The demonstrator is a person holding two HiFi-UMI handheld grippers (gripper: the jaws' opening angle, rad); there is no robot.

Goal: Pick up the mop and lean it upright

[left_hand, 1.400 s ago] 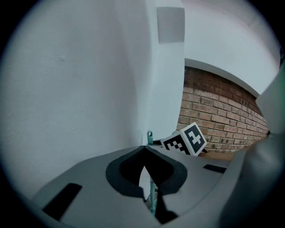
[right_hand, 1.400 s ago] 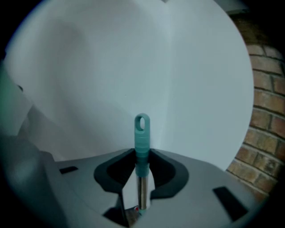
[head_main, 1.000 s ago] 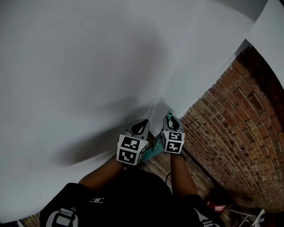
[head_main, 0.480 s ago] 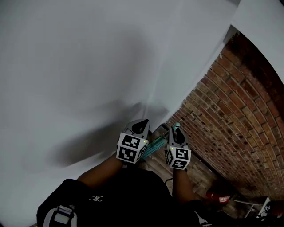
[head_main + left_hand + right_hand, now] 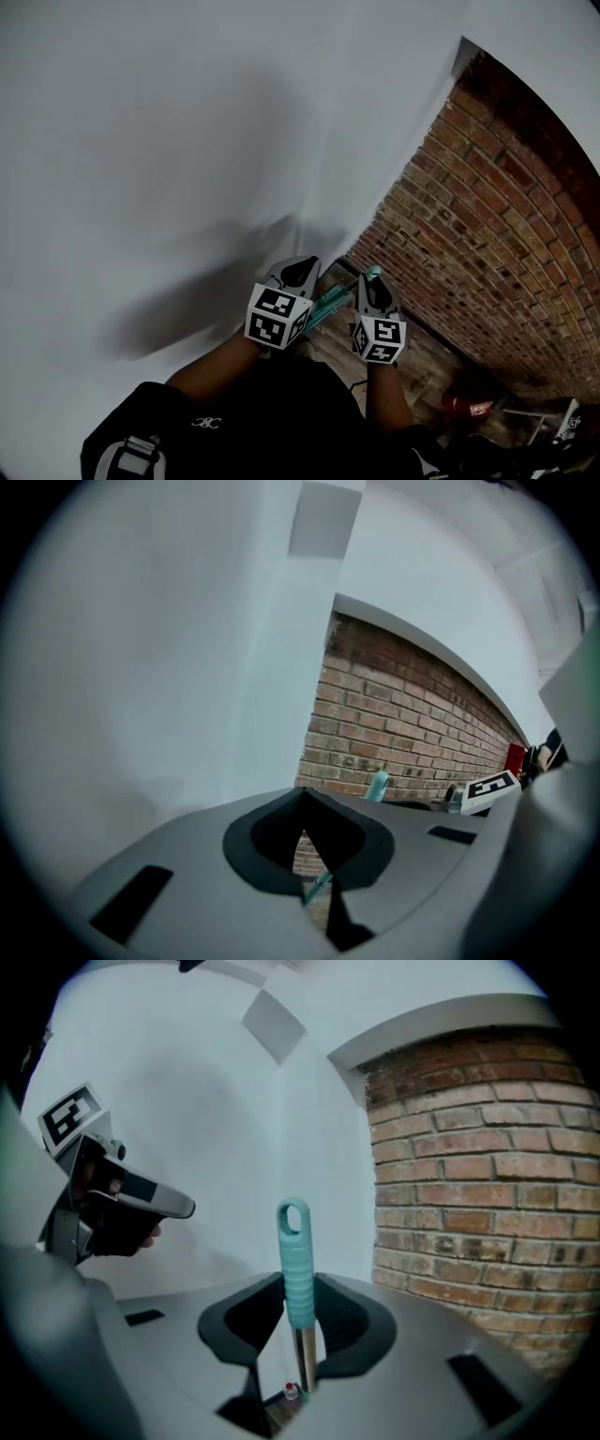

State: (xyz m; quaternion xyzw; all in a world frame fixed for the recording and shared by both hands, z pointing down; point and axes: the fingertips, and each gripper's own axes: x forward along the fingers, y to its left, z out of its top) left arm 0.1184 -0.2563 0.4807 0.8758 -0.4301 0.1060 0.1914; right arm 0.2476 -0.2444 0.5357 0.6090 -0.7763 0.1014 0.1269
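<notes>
Holding the mop handle, your right gripper has its jaws clamped on the metal shaft just under the ribbed teal grip. The grip's hanging loop stands clear above the jaws. The handle rises near the corner where a white wall meets a brick wall. Your left gripper hovers just beside the right one, apart from the handle. Its jaws are together at the tips and carry nothing; only a thin slit between them shows brick and a bit of teal. From your head camera, a teal part of the mop shows lower down, between the two grippers.
</notes>
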